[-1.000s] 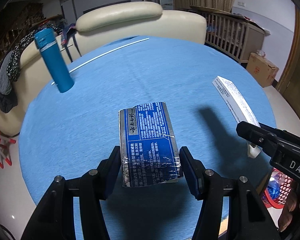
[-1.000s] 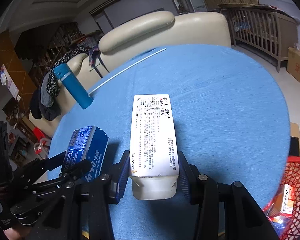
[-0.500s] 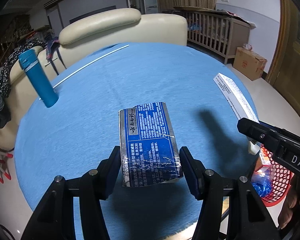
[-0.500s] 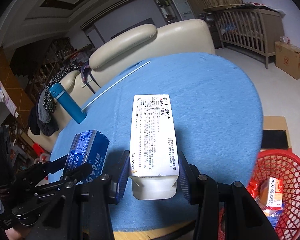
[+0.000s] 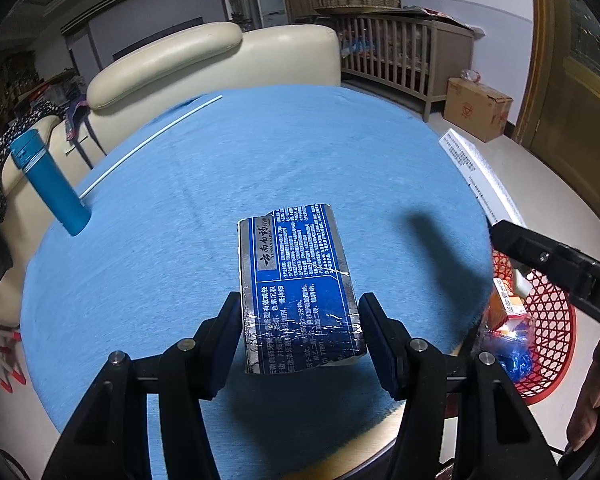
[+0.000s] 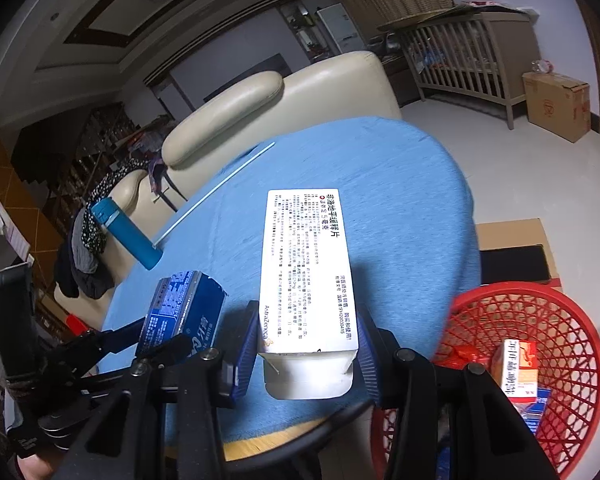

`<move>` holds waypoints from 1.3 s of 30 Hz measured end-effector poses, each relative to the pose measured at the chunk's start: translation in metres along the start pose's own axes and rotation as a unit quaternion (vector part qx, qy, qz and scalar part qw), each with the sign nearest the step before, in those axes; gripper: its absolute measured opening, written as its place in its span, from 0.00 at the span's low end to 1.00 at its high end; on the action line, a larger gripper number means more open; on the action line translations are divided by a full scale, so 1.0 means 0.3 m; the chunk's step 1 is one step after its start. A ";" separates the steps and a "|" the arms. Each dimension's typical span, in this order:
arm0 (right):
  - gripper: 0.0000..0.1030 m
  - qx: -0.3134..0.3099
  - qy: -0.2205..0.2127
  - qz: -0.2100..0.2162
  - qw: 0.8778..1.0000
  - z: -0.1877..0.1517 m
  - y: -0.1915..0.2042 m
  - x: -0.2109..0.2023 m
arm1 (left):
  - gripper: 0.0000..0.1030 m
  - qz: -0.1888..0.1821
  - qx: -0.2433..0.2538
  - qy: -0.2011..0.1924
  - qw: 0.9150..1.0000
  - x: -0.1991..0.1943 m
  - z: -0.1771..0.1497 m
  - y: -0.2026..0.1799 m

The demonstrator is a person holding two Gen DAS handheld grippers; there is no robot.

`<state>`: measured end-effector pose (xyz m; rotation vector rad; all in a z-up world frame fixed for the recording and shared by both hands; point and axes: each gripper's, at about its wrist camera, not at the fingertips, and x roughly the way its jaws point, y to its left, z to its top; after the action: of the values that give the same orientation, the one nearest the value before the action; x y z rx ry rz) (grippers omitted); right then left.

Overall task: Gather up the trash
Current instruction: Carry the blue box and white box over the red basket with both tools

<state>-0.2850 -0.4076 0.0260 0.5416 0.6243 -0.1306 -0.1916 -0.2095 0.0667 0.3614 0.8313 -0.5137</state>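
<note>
My left gripper (image 5: 298, 334) is shut on a crumpled blue and silver box (image 5: 296, 288), held above the near edge of the round blue table (image 5: 220, 184). In the right wrist view that blue box (image 6: 180, 312) shows at the lower left. My right gripper (image 6: 306, 350) is shut on a long white medicine box (image 6: 306, 276), also visible in the left wrist view as a white box (image 5: 478, 176) at the right. A red mesh basket (image 6: 540, 320) with several packets stands on the floor below the table's right edge, and shows as a red basket (image 5: 548, 320) beside my left gripper.
A blue bottle (image 5: 50, 184) stands at the table's left edge, next to a thin white rod (image 5: 148, 146). A cream sofa (image 5: 204, 60) lies behind the table. A cardboard box (image 5: 476, 108) and a wooden crib (image 5: 396, 48) stand at the back right. A flat carton (image 6: 512, 244) lies on the floor.
Both grippers have swung to the right with their boxes still held. The red basket has come much further into both views, and the bottle has slid left.
</note>
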 end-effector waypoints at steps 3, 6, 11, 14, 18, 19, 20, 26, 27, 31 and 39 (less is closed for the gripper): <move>0.47 0.008 -0.008 -0.004 1.000 -0.001 -0.032 -0.030 | 0.59 -0.004 0.007 0.001 1.000 -0.002 0.002 -0.029; 0.47 0.019 -0.014 -0.009 1.000 -0.003 -0.071 -0.056 | 0.59 -0.008 0.017 0.001 1.000 -0.001 0.009 -0.057; 0.47 0.030 -0.025 -0.017 0.999 -0.003 -0.125 -0.094 | 0.59 -0.015 0.032 -0.002 0.999 -0.010 0.016 -0.104; 0.47 0.039 -0.031 -0.024 0.998 -0.008 -0.166 -0.121 | 0.59 -0.020 0.039 -0.002 0.999 -0.011 0.023 -0.132; 0.47 0.049 -0.036 -0.032 0.998 -0.015 -0.212 -0.148 | 0.59 -0.031 0.045 0.002 0.999 -0.010 0.033 -0.179; 0.47 0.051 -0.036 -0.034 0.997 -0.018 -0.223 -0.155 | 0.59 -0.033 0.048 0.002 0.998 -0.009 0.036 -0.191; 0.47 0.052 -0.037 -0.035 0.997 -0.020 -0.230 -0.159 | 0.59 -0.035 0.052 0.002 0.998 -0.010 0.038 -0.205; 0.47 0.066 -0.041 -0.045 0.996 -0.032 -0.287 -0.185 | 0.59 -0.044 0.065 0.000 0.997 -0.015 0.053 -0.260; 0.47 0.068 -0.042 -0.048 0.996 -0.034 -0.296 -0.190 | 0.59 -0.046 0.067 0.000 0.997 -0.016 0.056 -0.266; 0.46 0.077 -0.046 -0.060 0.994 -0.042 -0.339 -0.210 | 0.59 -0.050 0.074 -0.004 0.996 -0.024 0.065 -0.291; 0.47 0.105 -0.045 -0.089 0.989 -0.074 -0.442 -0.246 | 0.59 -0.059 0.090 -0.006 0.994 -0.027 0.074 -0.359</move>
<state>-0.3925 -0.5126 -0.0044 0.6783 0.5734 -0.3905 -0.2432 -0.3064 0.0757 0.4766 0.7991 -0.7040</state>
